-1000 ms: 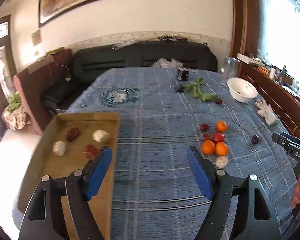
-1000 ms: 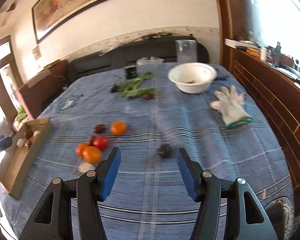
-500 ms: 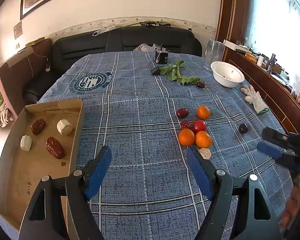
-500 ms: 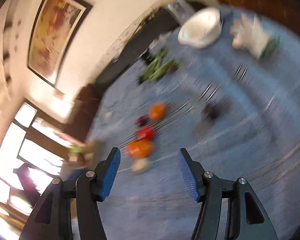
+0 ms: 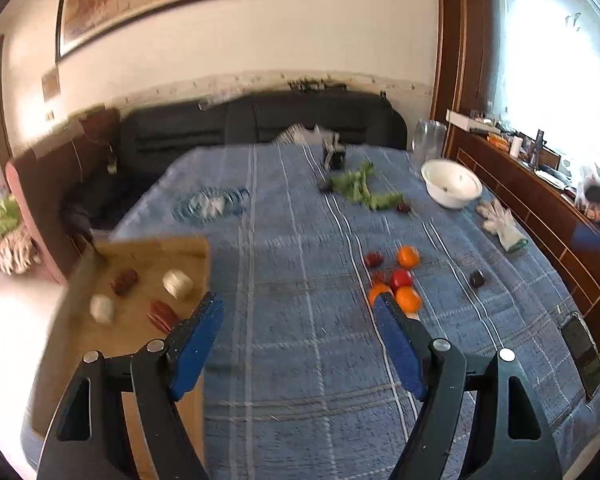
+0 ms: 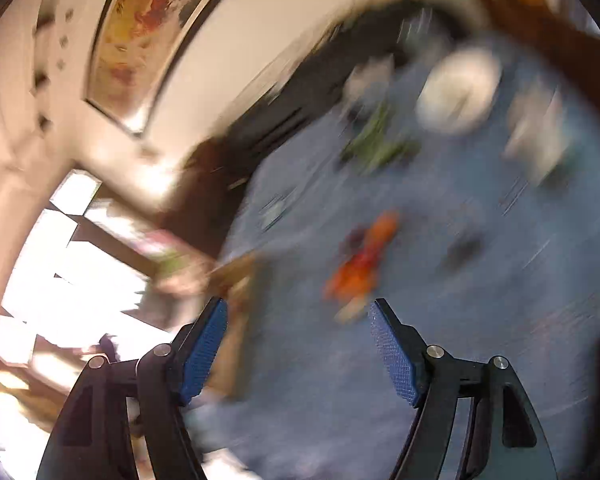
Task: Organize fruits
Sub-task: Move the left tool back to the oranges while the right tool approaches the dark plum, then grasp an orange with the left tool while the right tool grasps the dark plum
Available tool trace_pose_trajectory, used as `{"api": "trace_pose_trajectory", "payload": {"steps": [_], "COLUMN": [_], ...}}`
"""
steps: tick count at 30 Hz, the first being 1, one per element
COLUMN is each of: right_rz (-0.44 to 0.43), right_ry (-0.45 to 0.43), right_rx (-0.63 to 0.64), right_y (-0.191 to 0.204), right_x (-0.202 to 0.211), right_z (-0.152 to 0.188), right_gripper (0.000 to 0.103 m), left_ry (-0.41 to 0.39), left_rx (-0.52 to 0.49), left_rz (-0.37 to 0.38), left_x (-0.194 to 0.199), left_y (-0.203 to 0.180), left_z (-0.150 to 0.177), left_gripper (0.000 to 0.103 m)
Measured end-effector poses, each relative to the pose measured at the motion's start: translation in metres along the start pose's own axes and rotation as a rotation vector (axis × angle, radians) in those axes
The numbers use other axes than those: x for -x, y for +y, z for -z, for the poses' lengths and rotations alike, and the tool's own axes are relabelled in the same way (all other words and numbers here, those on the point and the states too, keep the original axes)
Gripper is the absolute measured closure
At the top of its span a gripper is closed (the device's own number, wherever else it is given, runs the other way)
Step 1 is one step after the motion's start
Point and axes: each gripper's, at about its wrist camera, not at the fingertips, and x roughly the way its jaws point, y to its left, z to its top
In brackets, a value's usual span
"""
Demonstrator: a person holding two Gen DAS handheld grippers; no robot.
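The left gripper [image 5: 298, 320] stands wide at the bottom of its frame with nothing between its blue pads, over the blue plaid tablecloth [image 5: 300, 248]. Just past its right-hand pad, right of centre, sits a cluster of fruit: three oranges [image 5: 408, 299], a red tomato-like fruit [image 5: 401, 279] and dark red dates [image 5: 373, 259], with a dark plum-like fruit [image 5: 477, 279] apart to the right. At the left of the frame a cardboard tray [image 5: 76, 280] holds two pale lumps and two dark red dates. Farther up the frame lie green leaves [image 5: 360, 186], a white bowl [image 5: 452, 184] and a white glove [image 5: 500, 226]. The right gripper [image 6: 298, 322] is opening, its jaws wide and empty, in a heavily blurred, tilted view; the fruit cluster [image 6: 360, 264] smears just above and between its pads, the bowl [image 6: 458, 92] at upper right
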Motion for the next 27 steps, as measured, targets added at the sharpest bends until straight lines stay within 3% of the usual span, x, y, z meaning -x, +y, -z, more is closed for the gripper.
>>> {"api": "trace_pose_trajectory", "payload": {"steps": [3, 6, 8, 12, 14, 17, 22, 24, 27], "right_rz": [0.319, 0.436, 0.434, 0.372, 0.356, 0.317, 0.214, 0.192, 0.194], "right_ry": [-0.133, -0.225, -0.212, -0.064, 0.0, 0.066, 0.109, 0.111, 0.08], "right_rx": [0.145, 0.163, 0.162, 0.143, 0.131, 0.088, -0.018, -0.035, -0.01], "right_y": [0.006, -0.001, -0.01, -0.03, -0.038, -0.059, -0.094, -0.099, -0.096], "right_x": [0.028, 0.036, 0.022, -0.058, -0.099, -0.148, -0.183, -0.185, -0.18], "right_z": [-0.047, -0.058, -0.048, -0.002, 0.018, 0.04, 0.055, 0.056, 0.056], "right_gripper": [0.025, 0.025, 0.025, 0.028, 0.04, 0.048, 0.057, 0.063, 0.064], "left_ry": [-0.03, -0.045, -0.04, 0.06, 0.123, 0.179, 0.219, 0.226, 0.228], "left_rx": [-0.007, -0.022, -0.038, -0.026, -0.019, -0.007, 0.032, 0.036, 0.031], "left_rz": [-0.014, -0.016, -0.011, 0.036, 0.061, 0.077, 0.117, 0.14, 0.192], "left_x": [0.006, 0.0, -0.014, -0.059, -0.085, -0.114, -0.146, -0.155, -0.162], "left_y": [0.002, -0.004, -0.012, -0.023, -0.028, -0.032, -0.035, -0.038, -0.042], "left_z": [-0.019, -0.033, -0.035, -0.023, -0.012, 0.0, 0.01, 0.013, 0.016], "left_gripper": [0.026, 0.026, 0.026, 0.026, 0.026, 0.026, 0.027, 0.031, 0.035]}}
